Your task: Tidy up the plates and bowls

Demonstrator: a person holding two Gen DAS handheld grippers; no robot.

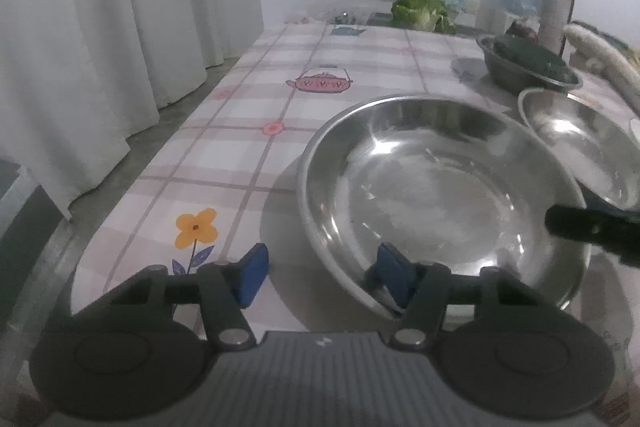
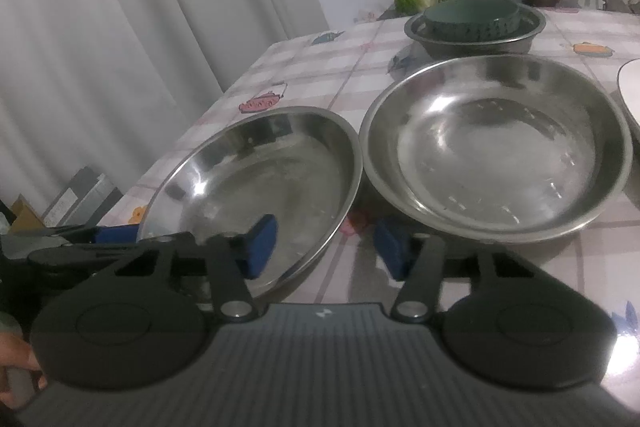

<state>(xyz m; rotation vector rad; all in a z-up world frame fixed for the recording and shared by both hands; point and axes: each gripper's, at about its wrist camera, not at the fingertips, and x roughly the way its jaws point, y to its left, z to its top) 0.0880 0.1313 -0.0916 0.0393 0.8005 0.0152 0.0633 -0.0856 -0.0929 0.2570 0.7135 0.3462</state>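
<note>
1. Left wrist view, from the left: pale curtain point(image 1: 100, 27), then the checked table point(image 1: 240, 131), then the left tool point(image 1: 324, 277) about half open and astride the near rim of the near steel plate point(image 1: 432, 187). One blue pad outside over the cloth, the other inside against the wall. Nothing pinched yet.
2. Further right in the same view: second steel plate point(image 1: 580, 143), just beside the first, on the table.
3. Right wrist view, from the left: left tool low at the picture's edge, then the right tool point(image 2: 327, 250), also about half open. Straddling the other side of that same near plate, with one pad over the plate's inside and one over the cloth. No grip here either. Hard to tell whether the plate lies flat or sits slightly tipped.
4. Handling, as a judgement: stiff, light, polished and slick, with a thin rolled rim and a shallow wall. Best taken at the rim, a pad on each face, from opposite sides as set up now. Likely to slide out of a weak pinch and clatter rather than break.
5. Containers, left to right: near plate empty, second plate empty. Behind them a steel bowl point(image 2: 476, 39) with a dark green ribbed dish point(image 2: 472, 17) sitting inside. At the far right only the rim of a white dish point(image 2: 630, 95), contents hidden.
</note>
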